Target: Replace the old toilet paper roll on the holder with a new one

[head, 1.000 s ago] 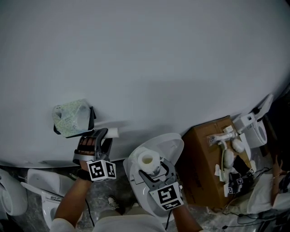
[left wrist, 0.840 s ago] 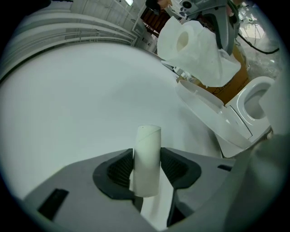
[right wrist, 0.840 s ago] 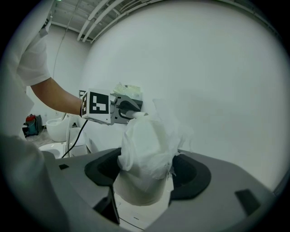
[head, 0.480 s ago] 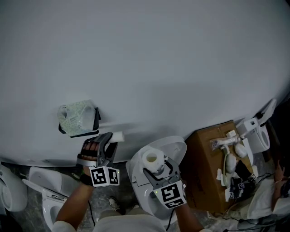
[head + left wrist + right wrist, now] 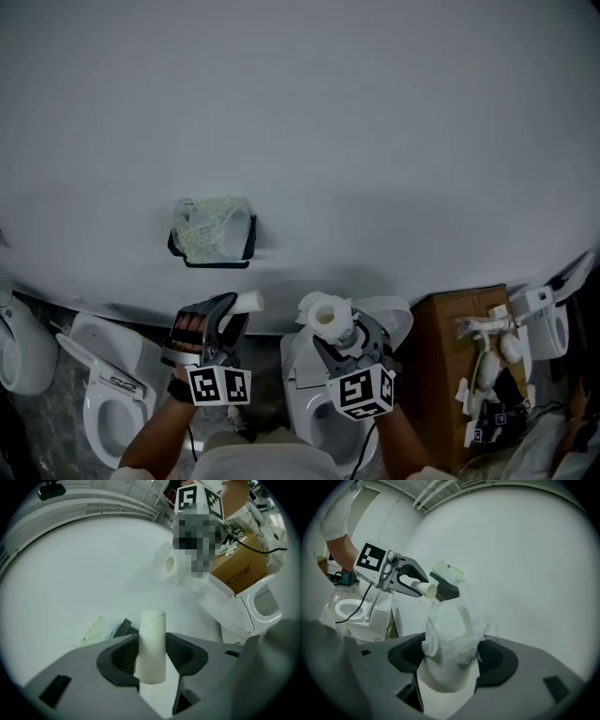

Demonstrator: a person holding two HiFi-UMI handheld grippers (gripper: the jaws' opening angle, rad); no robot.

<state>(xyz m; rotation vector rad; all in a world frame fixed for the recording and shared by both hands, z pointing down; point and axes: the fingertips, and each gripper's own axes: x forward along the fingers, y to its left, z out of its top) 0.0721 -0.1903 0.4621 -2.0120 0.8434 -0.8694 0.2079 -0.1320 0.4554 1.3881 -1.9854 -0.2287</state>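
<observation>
Left gripper (image 5: 234,312), clamping the cardboard tube (image 5: 248,301), is drawing back from the holder (image 5: 214,234). Right gripper (image 5: 342,330) is bringing the new roll (image 5: 327,316) closer to it.

We hold our grey two-jaw left gripper (image 5: 228,314) low, with the bare left forearm (image 5: 155,429) behind it and its jaws pressed on a bare white cardboard tube (image 5: 151,644). Our matching right gripper (image 5: 343,334) sits just beside it, jaws clamped on a white toilet paper roll (image 5: 450,639) — both tilt slightly downward.
</observation>
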